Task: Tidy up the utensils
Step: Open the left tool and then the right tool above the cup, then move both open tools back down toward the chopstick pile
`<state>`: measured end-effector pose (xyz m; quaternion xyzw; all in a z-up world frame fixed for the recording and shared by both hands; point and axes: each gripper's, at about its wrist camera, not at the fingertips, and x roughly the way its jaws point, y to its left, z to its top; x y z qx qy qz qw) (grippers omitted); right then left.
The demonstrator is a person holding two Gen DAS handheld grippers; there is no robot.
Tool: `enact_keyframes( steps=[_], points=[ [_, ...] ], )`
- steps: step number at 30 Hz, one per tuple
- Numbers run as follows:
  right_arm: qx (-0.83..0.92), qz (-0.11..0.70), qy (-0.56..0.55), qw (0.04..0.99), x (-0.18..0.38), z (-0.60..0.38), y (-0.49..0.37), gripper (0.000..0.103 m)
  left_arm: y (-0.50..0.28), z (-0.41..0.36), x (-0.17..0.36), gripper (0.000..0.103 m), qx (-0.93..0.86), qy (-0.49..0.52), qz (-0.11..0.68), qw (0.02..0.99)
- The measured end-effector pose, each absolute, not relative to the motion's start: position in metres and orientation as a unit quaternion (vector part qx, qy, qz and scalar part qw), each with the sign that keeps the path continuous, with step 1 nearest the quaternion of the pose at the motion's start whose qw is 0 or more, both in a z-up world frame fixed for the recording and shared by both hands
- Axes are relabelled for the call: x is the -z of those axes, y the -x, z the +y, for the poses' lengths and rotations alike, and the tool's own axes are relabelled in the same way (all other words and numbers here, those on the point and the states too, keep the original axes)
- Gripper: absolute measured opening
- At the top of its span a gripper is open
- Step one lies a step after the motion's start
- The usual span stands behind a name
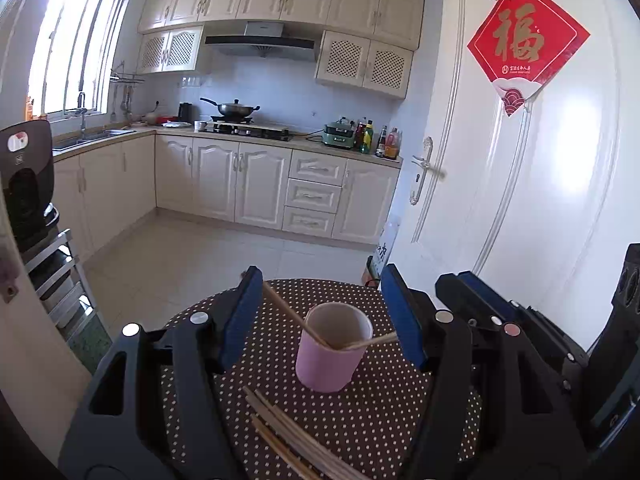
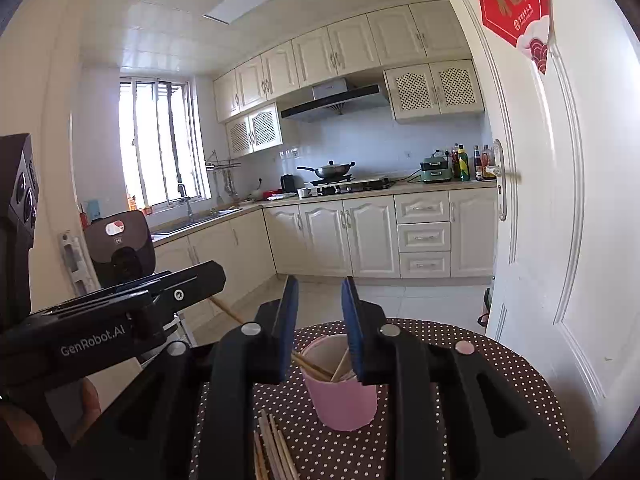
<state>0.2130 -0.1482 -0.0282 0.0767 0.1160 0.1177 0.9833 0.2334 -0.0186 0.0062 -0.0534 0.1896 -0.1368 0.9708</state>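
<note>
L tool (image 1: 320, 300) is spread wide over the polka-dot bench (image 1: 360, 420), jaws apart w/ nothing pinched between them. The pink cup (image 1: 328, 356) sits upright on the bench right between those blue pads (image 1: 402, 320), not touched by either. Two chopsticks (image 1: 286, 310) are in the cup: one leans out to the left, tip up near the left pad, the other lies low across the rim toward the right pad. Can't tell if either stick actually touches a pad. Loose bundle of chopsticks (image 1: 288, 436) lies flat on the bench just in front of the cup, nearer me. From the right wrist cam, R tool (image 2: 320, 320) is only slightly parted, narrow gap, nothing gripped; its pads (image 2: 354, 328) hang just above the near rim of the pink cup (image 2: 344, 400), the right one overlapping the rim in view. Contact unclear. Chopsticks in the cup (image 2: 316, 368) show crossing inside the mouth. Spare bundle (image 2: 276, 448) is by the cup's base, lower left of it. The L tool's black body (image 2: 120, 320) fills the left side of that view, a hand (image 2: 90, 400) partly visible under it. White door (image 1: 540, 180) w/ a red paper hanging (image 1: 524, 44) is close on the right; kitchen cabinets in the bkgd.
</note>
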Motion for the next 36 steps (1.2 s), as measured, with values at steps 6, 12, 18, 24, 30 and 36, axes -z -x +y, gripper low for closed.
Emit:
enact_keyframes(
  steps=[6, 12, 18, 24, 30, 36],
  points=[
    [-0.115, 0.115, -0.079, 0.983, 0.029, -0.150, -0.191, 0.028, -0.208, -0.008, -0.003, 0.065, 0.128, 0.048, 0.200, 0.970],
    [-0.117, 0.130, -0.082, 0.981, 0.042, -0.153, -0.167, 0.030, -0.190, 0.004, 0.015, 0.067, 0.128, 0.057, 0.233, 0.962],
    [-0.119, 0.167, -0.091, 0.974, 0.066, -0.155, -0.159, 0.032, -0.188, 0.010, 0.050, 0.067, 0.135, 0.079, 0.289, 0.944],
    [-0.126, 0.216, -0.095, 0.964, 0.089, -0.151, -0.162, 0.034, -0.193, 0.009, 0.089, 0.067, 0.131, 0.090, 0.354, 0.922],
    [-0.135, 0.259, -0.110, 0.950, 0.110, -0.151, -0.168, 0.035, -0.209, 0.007, 0.134, 0.065, 0.122, 0.106, 0.443, 0.882],
    [-0.138, 0.291, -0.117, 0.940, 0.125, -0.154, -0.174, 0.039, -0.218, 0.002, 0.167, 0.043, 0.101, 0.106, 0.496, 0.856]
  ],
)
